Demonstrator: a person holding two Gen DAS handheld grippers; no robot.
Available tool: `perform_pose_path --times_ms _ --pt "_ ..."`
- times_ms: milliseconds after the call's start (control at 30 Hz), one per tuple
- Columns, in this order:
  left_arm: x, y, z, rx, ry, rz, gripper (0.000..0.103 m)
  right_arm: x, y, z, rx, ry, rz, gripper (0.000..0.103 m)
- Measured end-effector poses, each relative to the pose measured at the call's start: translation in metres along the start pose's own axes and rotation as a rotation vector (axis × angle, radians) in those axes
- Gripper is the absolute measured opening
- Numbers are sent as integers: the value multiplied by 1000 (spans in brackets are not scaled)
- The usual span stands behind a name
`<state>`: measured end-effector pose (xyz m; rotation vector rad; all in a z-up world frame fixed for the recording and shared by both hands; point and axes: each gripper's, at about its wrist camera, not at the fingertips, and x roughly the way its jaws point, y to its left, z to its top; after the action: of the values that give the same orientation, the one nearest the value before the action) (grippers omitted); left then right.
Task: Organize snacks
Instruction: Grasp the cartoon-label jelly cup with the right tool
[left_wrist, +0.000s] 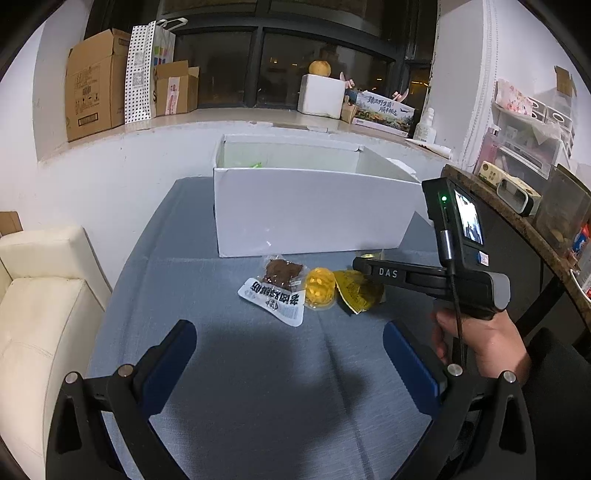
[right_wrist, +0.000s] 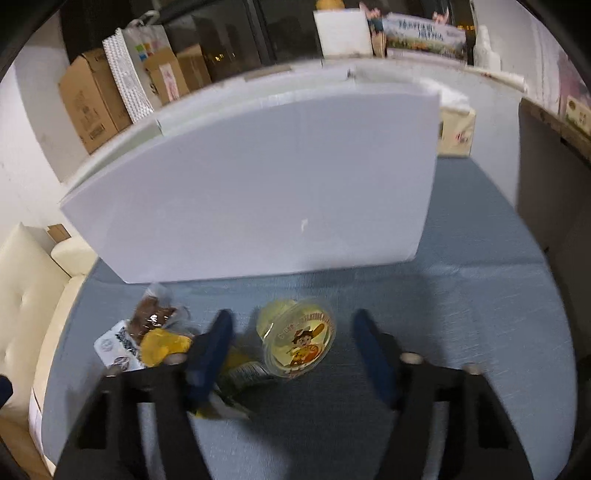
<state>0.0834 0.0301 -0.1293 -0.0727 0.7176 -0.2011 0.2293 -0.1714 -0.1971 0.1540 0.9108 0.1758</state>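
Straddling the round yellow plastic jelly cup (right_wrist: 297, 341), the right claw (right_wrist: 291, 328) gapes, not yet gripping; the left claw (left_wrist: 290, 349) stands apart, empty; several packets still wait outside the white cardboard box (left_wrist: 314, 210).

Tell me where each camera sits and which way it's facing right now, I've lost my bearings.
Left wrist: rides the left tongs, angled down across the blue table at the white box and snack pile; the right hand shows.
Right wrist: rides the right tongs, low and close, angled down at the jelly cup between its open fingers.
Shared: white box, table, brown snack packet, windowsill cartons.
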Motion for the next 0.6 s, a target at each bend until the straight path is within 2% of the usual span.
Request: perform_pose_path --times_ms 300,500,600 --pt "4 -1 -1 9 2 2 103 -19 3 -5 -34 -53 6 50" --pt "14 3 -2 35 7 6 103 -54 8 -13 -78 -112 30 50" --pt "28 10 0 58 27 31 103 -76 7 -20 -90 -131 54 50"
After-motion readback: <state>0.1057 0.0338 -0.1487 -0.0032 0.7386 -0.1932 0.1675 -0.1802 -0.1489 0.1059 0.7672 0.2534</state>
